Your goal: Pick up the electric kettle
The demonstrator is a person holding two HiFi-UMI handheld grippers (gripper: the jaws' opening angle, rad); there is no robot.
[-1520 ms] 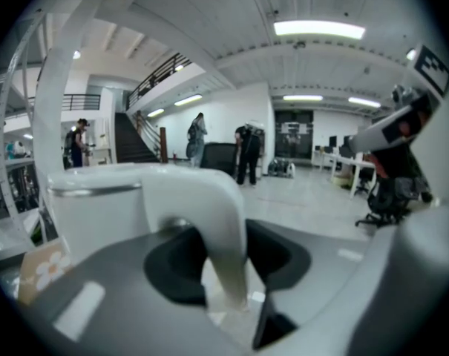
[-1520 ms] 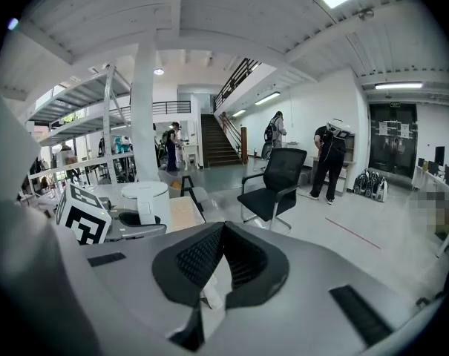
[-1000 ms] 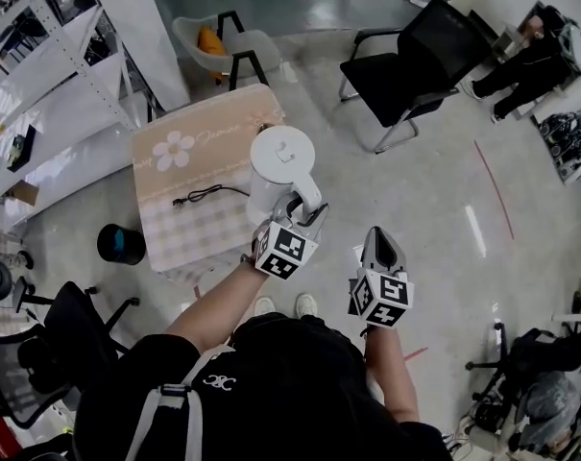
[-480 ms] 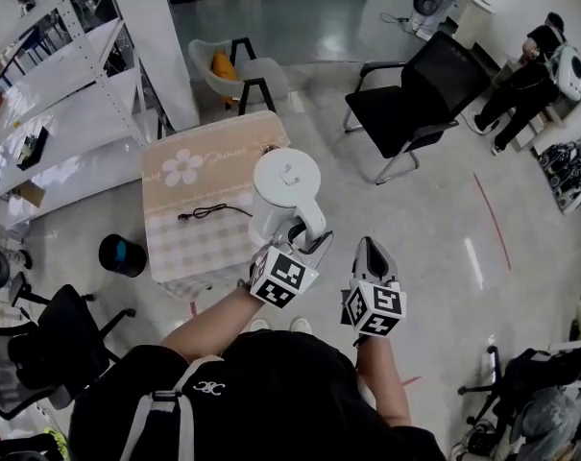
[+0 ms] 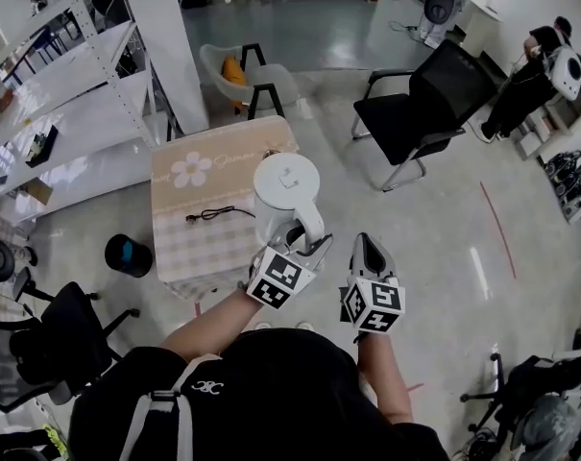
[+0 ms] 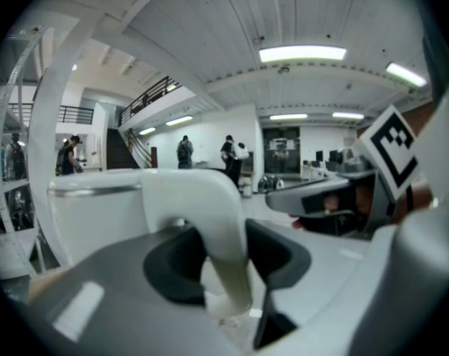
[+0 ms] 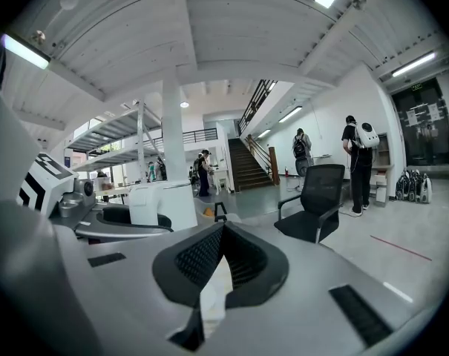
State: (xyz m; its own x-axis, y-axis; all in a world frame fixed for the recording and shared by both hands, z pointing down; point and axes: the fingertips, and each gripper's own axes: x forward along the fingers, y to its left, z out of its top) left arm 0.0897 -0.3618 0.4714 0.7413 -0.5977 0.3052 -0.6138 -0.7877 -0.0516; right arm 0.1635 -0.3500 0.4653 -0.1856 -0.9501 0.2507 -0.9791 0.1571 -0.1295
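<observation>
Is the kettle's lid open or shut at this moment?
Shut. In the head view the lid lies flat and flush on top of the upright electric kettle, with no gap showing at its rim.

The worktop (image 5: 189, 248) is mostly bare. Only a thin black cable (image 5: 213, 214) lies across its middle, leaving the left edge and near left corner open. The kettle (image 5: 288, 185), gripped at its handle by the left tongs (image 5: 304, 245), covers the right edge from above. To the right, open floor (image 5: 434, 229) lies between the right tongs (image 5: 366, 246) and a black office chair (image 5: 420, 109). A pillar (image 5: 170, 36) and shelving (image 5: 69, 113) close off the left. A grey chair (image 5: 247, 70) stands behind the far edge, and a black bin (image 5: 127, 254) sits beside the left edge.
</observation>
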